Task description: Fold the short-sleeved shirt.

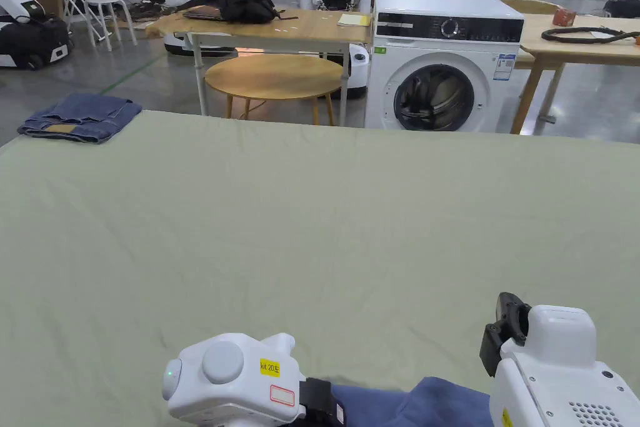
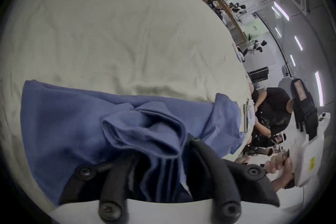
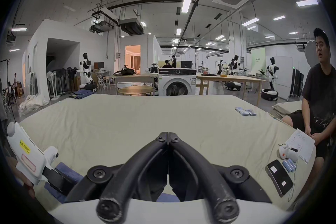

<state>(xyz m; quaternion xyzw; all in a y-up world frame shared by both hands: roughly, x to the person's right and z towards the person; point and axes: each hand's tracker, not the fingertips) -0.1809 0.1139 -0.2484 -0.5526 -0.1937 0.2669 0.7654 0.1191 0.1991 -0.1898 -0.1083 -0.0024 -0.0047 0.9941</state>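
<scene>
A blue short-sleeved shirt (image 1: 412, 406) lies crumpled at the near edge of the table covered in pale green cloth (image 1: 312, 228). In the left gripper view the shirt (image 2: 63, 128) spreads left, and a thick bunch of its folds sits between the jaws. My left gripper (image 2: 161, 151) is shut on that bunch. In the head view the left gripper (image 1: 334, 409) points right into the fabric. My right gripper (image 3: 168, 135) is shut with nothing between its jaws. It hovers above the shirt's right part (image 3: 167, 198), and in the head view the right gripper (image 1: 509, 306) points away from me.
Folded jeans (image 1: 81, 117) lie at the table's far left corner. A paper sheet (image 3: 300, 144), a black device (image 3: 279, 176) and small blue packs (image 3: 245, 111) sit on the right side, beside a seated person (image 3: 318, 97). A washing machine (image 1: 444, 65) and wooden tables (image 1: 269, 28) stand beyond.
</scene>
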